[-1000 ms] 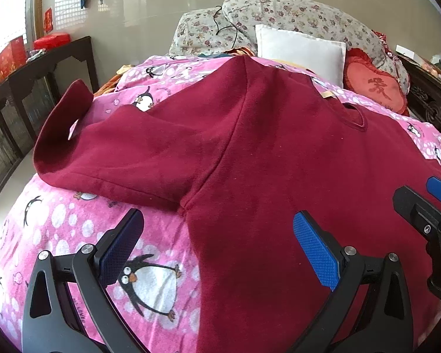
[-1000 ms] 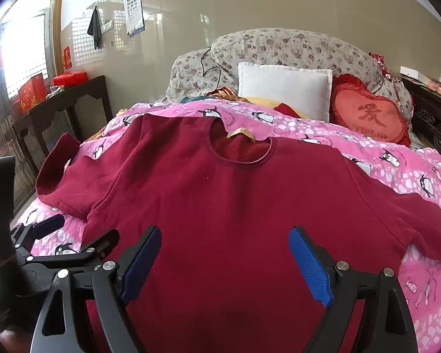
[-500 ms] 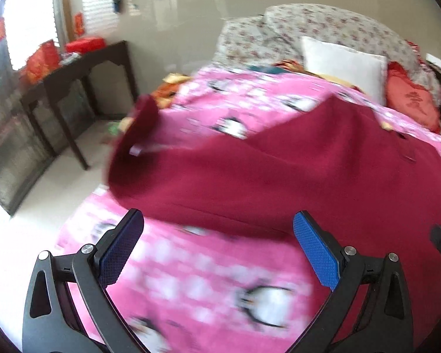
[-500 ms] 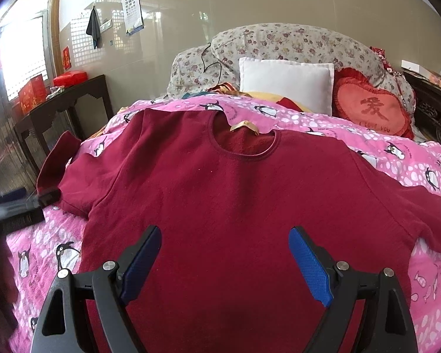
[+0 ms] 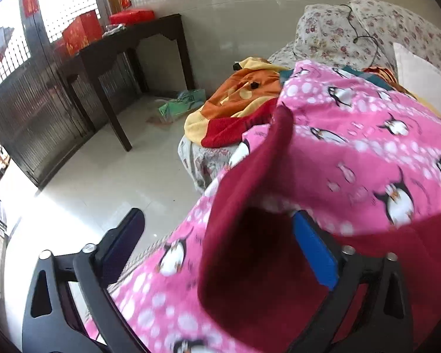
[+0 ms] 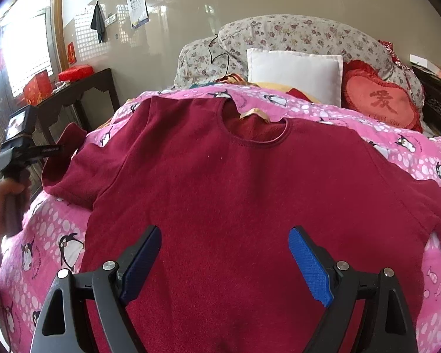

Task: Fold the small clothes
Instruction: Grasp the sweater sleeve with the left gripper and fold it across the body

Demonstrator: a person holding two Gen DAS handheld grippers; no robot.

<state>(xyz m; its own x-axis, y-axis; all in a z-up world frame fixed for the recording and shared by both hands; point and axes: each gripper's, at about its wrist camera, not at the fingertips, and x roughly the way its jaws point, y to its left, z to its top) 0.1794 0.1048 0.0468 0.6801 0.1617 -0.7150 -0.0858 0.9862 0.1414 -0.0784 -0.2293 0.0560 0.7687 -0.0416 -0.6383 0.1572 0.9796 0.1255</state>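
Note:
A dark red short-sleeved top (image 6: 235, 182) lies flat, front up, on the pink penguin bedspread (image 6: 44, 235). Its left sleeve (image 5: 250, 206) hangs over the bed's left edge, with the cuff standing up. My left gripper (image 5: 220, 244) is open at that sleeve, the cloth lying between its fingers; the right finger (image 5: 314, 253) is partly covered by cloth. In the right wrist view the left gripper's body (image 6: 20, 150) shows beside the sleeve. My right gripper (image 6: 225, 261) is open and empty above the top's lower middle.
Floral pillows (image 6: 279, 38), a white cushion (image 6: 294, 73) and a red heart cushion (image 6: 382, 103) lie at the bed's head. An orange and yellow blanket (image 5: 241, 106) hangs off the bed. A dark side table (image 5: 126, 44) with red boxes stands left, above tiled floor (image 5: 117, 176).
My left gripper has swung left and forward from the top's lower body to the left sleeve at the bed edge. The right gripper has edged a little closer to the top.

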